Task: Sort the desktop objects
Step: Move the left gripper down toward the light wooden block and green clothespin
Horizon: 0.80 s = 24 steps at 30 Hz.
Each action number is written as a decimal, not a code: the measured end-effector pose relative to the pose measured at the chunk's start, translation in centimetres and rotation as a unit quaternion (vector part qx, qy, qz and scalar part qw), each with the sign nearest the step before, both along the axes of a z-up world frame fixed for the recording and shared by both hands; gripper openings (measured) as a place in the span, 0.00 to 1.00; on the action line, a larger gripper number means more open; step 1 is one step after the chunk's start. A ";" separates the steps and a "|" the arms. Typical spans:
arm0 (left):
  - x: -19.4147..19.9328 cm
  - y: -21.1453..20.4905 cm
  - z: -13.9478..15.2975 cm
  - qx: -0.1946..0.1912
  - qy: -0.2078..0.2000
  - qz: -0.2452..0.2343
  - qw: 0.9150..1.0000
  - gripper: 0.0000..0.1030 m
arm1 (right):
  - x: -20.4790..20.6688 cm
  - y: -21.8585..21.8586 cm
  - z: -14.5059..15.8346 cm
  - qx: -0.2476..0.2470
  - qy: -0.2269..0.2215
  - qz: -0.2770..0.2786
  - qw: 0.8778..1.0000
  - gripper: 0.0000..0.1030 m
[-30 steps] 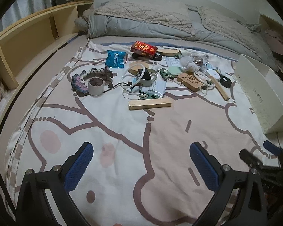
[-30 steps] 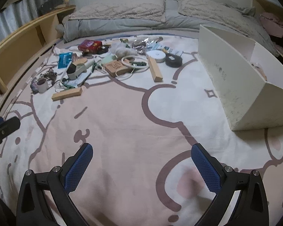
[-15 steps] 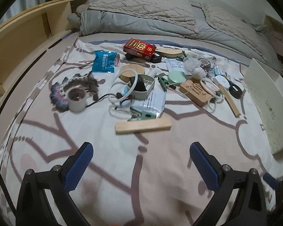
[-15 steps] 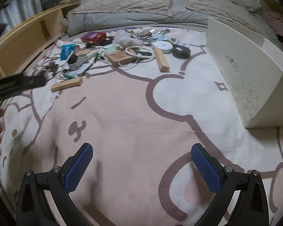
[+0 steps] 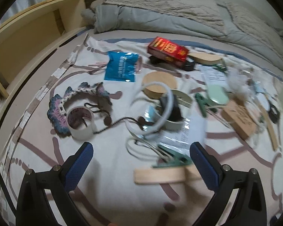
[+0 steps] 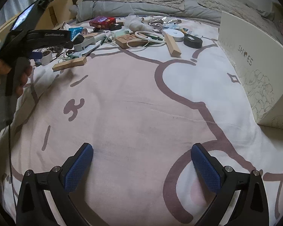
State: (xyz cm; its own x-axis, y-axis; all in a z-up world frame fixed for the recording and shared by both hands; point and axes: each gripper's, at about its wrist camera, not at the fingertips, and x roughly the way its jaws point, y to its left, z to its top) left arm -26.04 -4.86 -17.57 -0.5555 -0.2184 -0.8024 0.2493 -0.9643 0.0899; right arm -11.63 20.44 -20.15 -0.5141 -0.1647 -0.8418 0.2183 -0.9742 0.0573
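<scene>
Bedsheet (image 6: 141, 98): white and pale pink, mauve cartoon outlines. Box (image 5: 168, 51): red, gold print. Pouch (image 5: 121, 68): blue, white lettering. Crocheted piece (image 5: 60, 105): purple-blue, cream edge. Shoe box (image 6: 254, 64) right of right gripper: cream, line-drawn flowers. Gripper pads (image 6: 79, 169): blue.

The white box (image 6: 254, 71) side reads "SHOES".

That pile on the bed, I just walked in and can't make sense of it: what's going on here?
A person holds a two-finger gripper in each hand to sort clutter spread over a cartoon-print blanket. The left gripper is open and empty, close over the near edge of the pile, by a wooden block, a green clip and a tape roll. The right gripper is open and empty over bare blanket. A white shoebox stands at the right.
</scene>
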 end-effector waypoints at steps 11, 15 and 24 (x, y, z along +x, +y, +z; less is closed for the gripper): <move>0.3 -1.7 -2.8 0.034 -0.034 0.018 0.999 1.00 | 0.1 -0.6 -0.4 0.020 0.009 0.000 1.000 1.00; 1.5 -1.2 -2.8 0.033 -0.025 0.013 0.999 1.00 | 0.1 -0.6 -0.4 0.020 0.011 -0.001 1.000 1.00; 3.4 -1.1 -2.4 0.042 -0.015 0.013 0.999 1.00 | 0.1 -0.6 -0.4 0.019 0.013 -0.001 1.000 1.00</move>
State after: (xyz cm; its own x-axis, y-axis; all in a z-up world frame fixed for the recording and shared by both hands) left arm -22.65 -5.93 -20.00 -0.5262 -0.1639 -0.8344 0.2735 -0.9617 0.0164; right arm -11.52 19.89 -20.56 -0.5358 -0.1329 -0.8338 0.2179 -0.9758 0.0155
